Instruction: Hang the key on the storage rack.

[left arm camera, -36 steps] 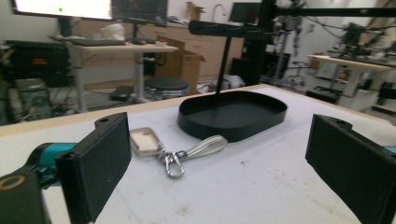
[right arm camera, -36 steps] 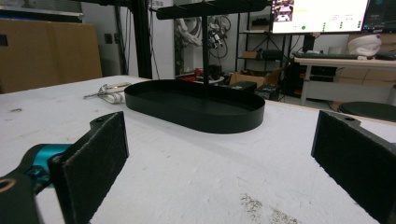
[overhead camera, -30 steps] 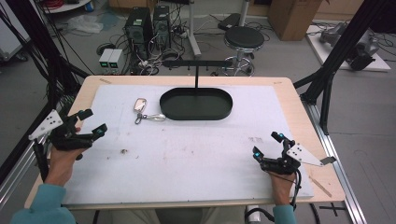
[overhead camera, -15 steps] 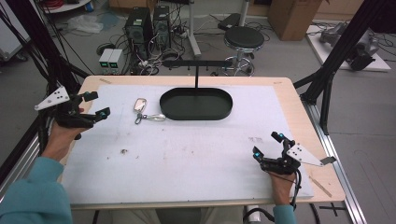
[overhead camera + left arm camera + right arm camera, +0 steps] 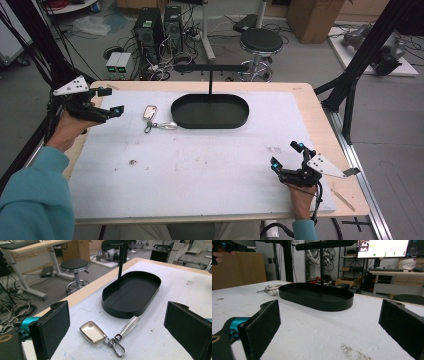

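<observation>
A silver car key fob (image 5: 149, 111) (image 5: 92, 332) with a white strap and metal clip (image 5: 159, 125) (image 5: 119, 347) lies on the white mat, left of a black oval tray (image 5: 210, 122) (image 5: 117, 311) (image 5: 317, 303) with an upright T-bar stand (image 5: 210, 80). My left gripper (image 5: 110, 101) (image 5: 117, 330) hovers open at the table's left edge, pointing toward the fob, which lies just beyond its jaws. My right gripper (image 5: 286, 155) (image 5: 329, 325) rests open low over the mat at the front right, empty, facing the tray.
The white mat (image 5: 210, 160) covers a wooden table (image 5: 320, 115). A small dark speck (image 5: 133, 162) lies on the mat at the front left. Black frame posts (image 5: 370, 45) stand at the right and left; a stool (image 5: 261, 42) and computers (image 5: 160, 25) sit beyond the table.
My left gripper has risen and moved away from me along the left edge, then turned right toward the key fob. The right gripper has stayed put.
</observation>
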Available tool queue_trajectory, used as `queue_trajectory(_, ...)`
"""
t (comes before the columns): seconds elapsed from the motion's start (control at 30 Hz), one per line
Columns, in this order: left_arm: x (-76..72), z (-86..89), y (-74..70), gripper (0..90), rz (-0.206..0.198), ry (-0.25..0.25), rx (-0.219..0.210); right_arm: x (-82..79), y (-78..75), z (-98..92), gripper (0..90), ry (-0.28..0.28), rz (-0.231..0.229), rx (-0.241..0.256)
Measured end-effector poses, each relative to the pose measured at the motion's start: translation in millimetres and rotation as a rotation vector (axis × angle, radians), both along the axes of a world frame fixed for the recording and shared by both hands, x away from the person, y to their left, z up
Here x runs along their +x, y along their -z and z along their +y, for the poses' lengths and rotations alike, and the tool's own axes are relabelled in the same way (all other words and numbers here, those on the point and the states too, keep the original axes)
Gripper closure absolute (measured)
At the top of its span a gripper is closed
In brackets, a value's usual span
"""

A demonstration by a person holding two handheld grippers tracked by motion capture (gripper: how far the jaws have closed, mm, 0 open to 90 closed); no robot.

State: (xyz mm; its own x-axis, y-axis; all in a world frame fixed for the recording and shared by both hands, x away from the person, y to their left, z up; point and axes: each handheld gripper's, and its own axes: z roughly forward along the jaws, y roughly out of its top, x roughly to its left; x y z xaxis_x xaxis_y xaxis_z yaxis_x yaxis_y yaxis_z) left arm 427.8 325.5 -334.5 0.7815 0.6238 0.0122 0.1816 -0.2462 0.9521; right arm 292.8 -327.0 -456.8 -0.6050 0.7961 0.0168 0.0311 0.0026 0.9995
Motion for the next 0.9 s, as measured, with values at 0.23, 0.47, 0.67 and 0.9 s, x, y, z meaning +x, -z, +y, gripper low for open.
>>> queue_trajectory(0.23, 22.2, -8.1, -6.8, 7.0, 0.054, 0.056, 0.096, 0.0, 0.0, 0.1, 3.2, 0.000, 0.000, -0.001)
queue_trajectory(0.47, 39.3, -25.0, -10.4, 7.0, 0.068, 0.113, 0.189, 0.2, 0.0, 0.4, 3.2, 0.005, -0.003, 0.001)
queue_trajectory(0.67, 52.4, -43.4, -16.1, 7.0, 0.072, 0.182, 0.306, 0.1, 0.0, 0.4, 3.2, 0.003, -0.003, 0.002)
queue_trajectory(0.9, 61.3, -56.3, -1.5, 7.0, 0.096, 0.228, 0.378, -0.2, 0.0, 0.6, 3.2, 0.002, 0.001, 0.003)
